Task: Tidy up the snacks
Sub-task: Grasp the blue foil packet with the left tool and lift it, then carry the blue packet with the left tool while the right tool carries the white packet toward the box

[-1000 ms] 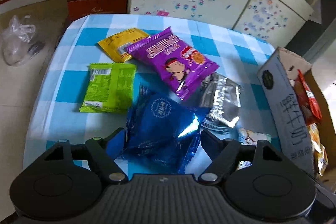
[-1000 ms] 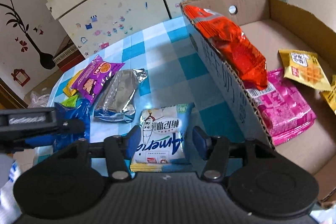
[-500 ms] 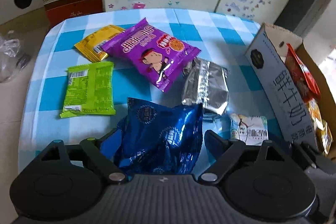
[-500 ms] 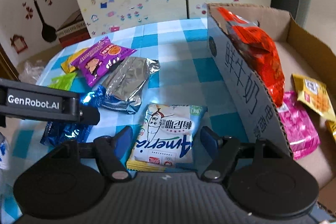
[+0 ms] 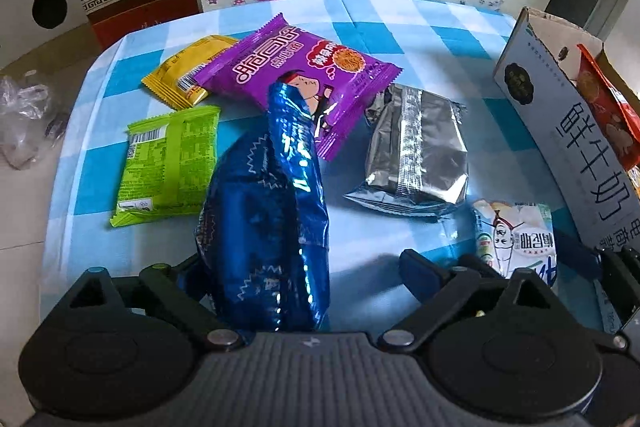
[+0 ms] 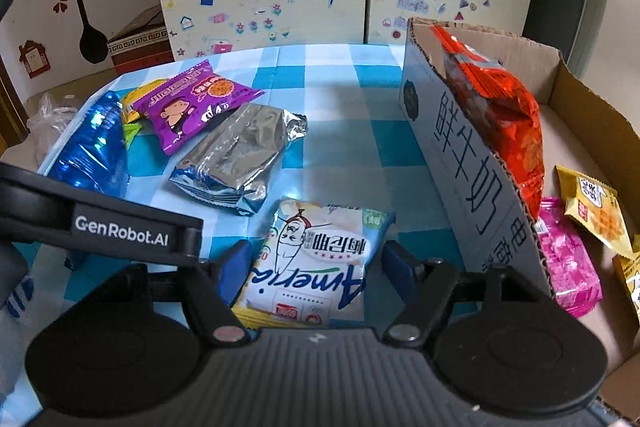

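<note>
Left wrist view: left gripper (image 5: pixel 304 267) opening wide, blue packet (image 5: pixel 264 219) propped loose against one finger. Right gripper (image 6: pixel 312 267) closing around white packet (image 6: pixel 316 259), not pinching yet. Silver packet (image 5: pixel 416 155) mid-table (image 5: pixel 400 15), cardboard box (image 6: pixel 472 163) crowding right edge.

The left gripper's arm (image 6: pixel 120 231) carried the brand "GenRobot.AI", the white snack packet (image 6: pixel 316 259) showed "Americ" upside down, and the cardboard box wall (image 6: pixel 472 183) bore large black Chinese characters reading "鲜牛奶", seen sideways.
</note>
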Motion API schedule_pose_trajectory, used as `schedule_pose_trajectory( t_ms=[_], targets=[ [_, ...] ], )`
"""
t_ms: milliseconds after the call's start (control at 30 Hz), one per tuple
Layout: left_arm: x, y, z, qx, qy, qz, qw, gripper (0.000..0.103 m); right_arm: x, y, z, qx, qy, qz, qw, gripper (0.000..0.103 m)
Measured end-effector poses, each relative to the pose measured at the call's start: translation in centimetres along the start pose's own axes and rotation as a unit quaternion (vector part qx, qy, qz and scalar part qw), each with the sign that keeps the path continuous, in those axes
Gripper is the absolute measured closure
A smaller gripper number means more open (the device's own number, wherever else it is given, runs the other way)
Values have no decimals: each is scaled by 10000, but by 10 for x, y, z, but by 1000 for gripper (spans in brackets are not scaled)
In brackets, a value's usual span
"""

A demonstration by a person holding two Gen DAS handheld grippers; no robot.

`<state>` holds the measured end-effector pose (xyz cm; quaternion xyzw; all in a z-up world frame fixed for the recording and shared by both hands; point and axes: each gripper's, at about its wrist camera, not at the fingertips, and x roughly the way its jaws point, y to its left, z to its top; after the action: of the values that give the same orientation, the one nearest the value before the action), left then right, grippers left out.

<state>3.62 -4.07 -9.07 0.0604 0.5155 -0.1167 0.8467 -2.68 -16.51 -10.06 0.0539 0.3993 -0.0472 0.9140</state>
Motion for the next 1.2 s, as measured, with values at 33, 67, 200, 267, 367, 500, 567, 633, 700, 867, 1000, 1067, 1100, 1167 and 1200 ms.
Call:
schedule_pose_trajectory(
  t_ms=[33,67,200,267,367,500,567,633,700,867,1000,1067,1100,1167,1200],
  targets=[
    [-1,0,0,6,-14,7,10000,12,0,0,0,-1,-14,3,10000,41],
    [-3,1,1,15,-34,-43,10000,18,-1,-1,1,8,-27,-4,10000,43],
    [-10,12,2,-209,-77,-68,9997,45,-3,-6,1,140,-23,50,9999,49],
    [-13,20,3,-424,-82,-134,9990,51,-4,-8,2,248,-16,98,9996,49],
    [-18,33,0,-801,-65,-261,9964,53,-8,-12,3,409,-22,176,9990,50],
    [-27,36,-6,-999,-151,-299,9944,54,-17,-14,4,364,-96,147,9992,50],
    [-32,36,-10,-1069,-214,-338,9935,54,-22,-13,4,346,-131,167,9992,50],
    [-38,37,-14,-1115,-293,-335,9928,54,-26,-13,4,313,-171,187,9992,50],
    [-45,38,-18,-1149,-390,-326,9921,54,-31,-12,5,273,-217,211,9992,50],
    [-64,40,-30,-1281,-586,-382,9893,54,-50,-15,7,309,-369,392,9981,50],
    [-79,37,-40,-1241,-772,-320,9887,54,-67,-20,8,383,-506,472,9969,50],
    [-84,35,-44,-1179,-846,-297,9890,54,-75,-23,9,410,-574,503,9962,50],
    [-88,34,-47,-1152,-882,-290,9890,54,-80,-24,8,409,-613,503,9960,50],
    [-92,33,-51,-1131,-921,-280,9889,54,-89,-25,8,374,-690,500,9957,50],
    [-94,32,-54,-1144,-936,-294,9886,54,-94,-26,8,350,-736,504,9954,50]
  ],
)
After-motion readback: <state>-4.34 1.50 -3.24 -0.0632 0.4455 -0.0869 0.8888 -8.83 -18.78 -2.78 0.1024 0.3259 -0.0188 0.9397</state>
